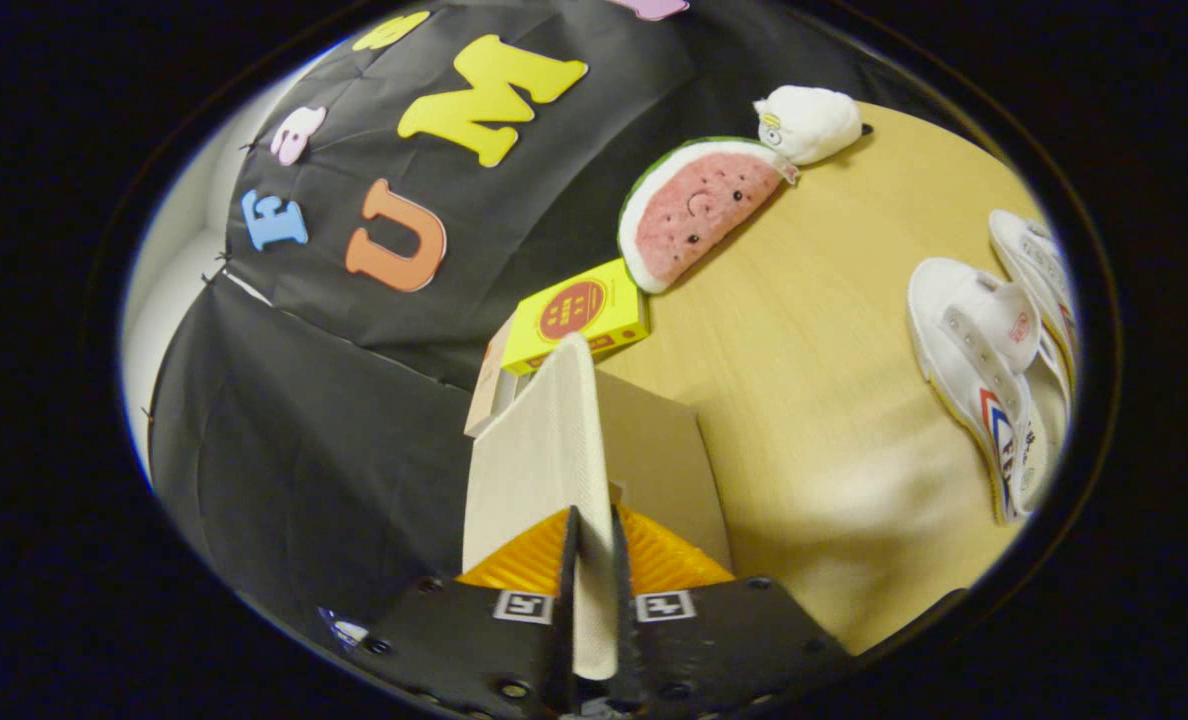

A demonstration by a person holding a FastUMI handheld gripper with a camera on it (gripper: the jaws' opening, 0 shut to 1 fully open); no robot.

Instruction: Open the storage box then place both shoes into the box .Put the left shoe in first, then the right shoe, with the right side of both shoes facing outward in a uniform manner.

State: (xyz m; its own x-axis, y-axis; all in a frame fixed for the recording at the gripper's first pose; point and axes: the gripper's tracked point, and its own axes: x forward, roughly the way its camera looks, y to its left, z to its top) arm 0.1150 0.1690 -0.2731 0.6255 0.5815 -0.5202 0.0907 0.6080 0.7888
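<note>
Where the tongs (590, 560) are clamped on its edge, the cream textured lid (544, 450) of the beige storage box (669, 470) is held raised; beyond, two white shoes (994, 370) are seen lying on the tabletop (814, 330).

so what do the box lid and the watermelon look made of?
Box lid, pinched between the gripper fingers: looks like fabric-covered board, matte cream, with a fine woven texture and a stiff flat edge. Watermelon: plush fabric, soft fuzzy surface, stitched face.
</note>
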